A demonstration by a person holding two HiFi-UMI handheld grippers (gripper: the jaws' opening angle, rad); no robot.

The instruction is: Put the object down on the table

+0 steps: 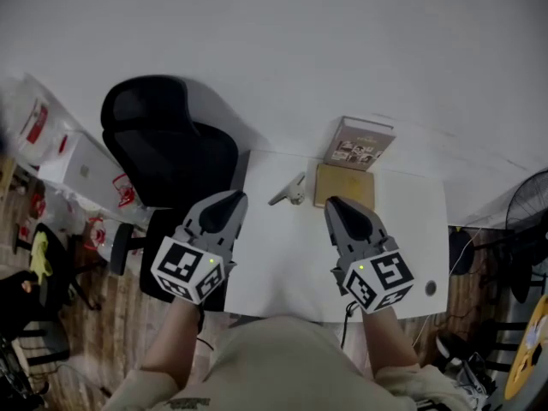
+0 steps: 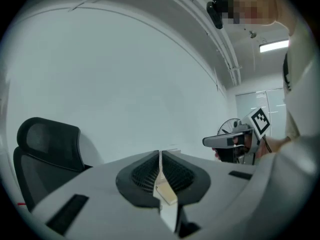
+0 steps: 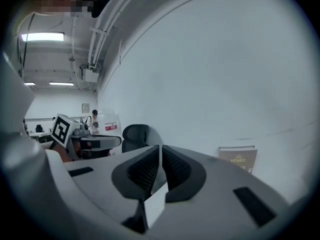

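Observation:
A small grey angular object [image 1: 289,190] lies on the white table [image 1: 282,264], apart from both grippers. My left gripper [image 1: 224,202] hovers over the table's left edge, its jaws together with nothing between them, as the left gripper view [image 2: 160,156] also shows. Over the table's right half my right gripper [image 1: 336,205] points at a flat tan box [image 1: 344,185]; it is shut and empty in the right gripper view [image 3: 160,151] too. Each gripper shows at the side of the other's view.
A brown book [image 1: 360,142] stands against the white wall behind the tan box. A black office chair [image 1: 171,148] sits just left of the table. White boxes [image 1: 81,169] lie on the floor at left, and a fan [image 1: 527,208] stands at right.

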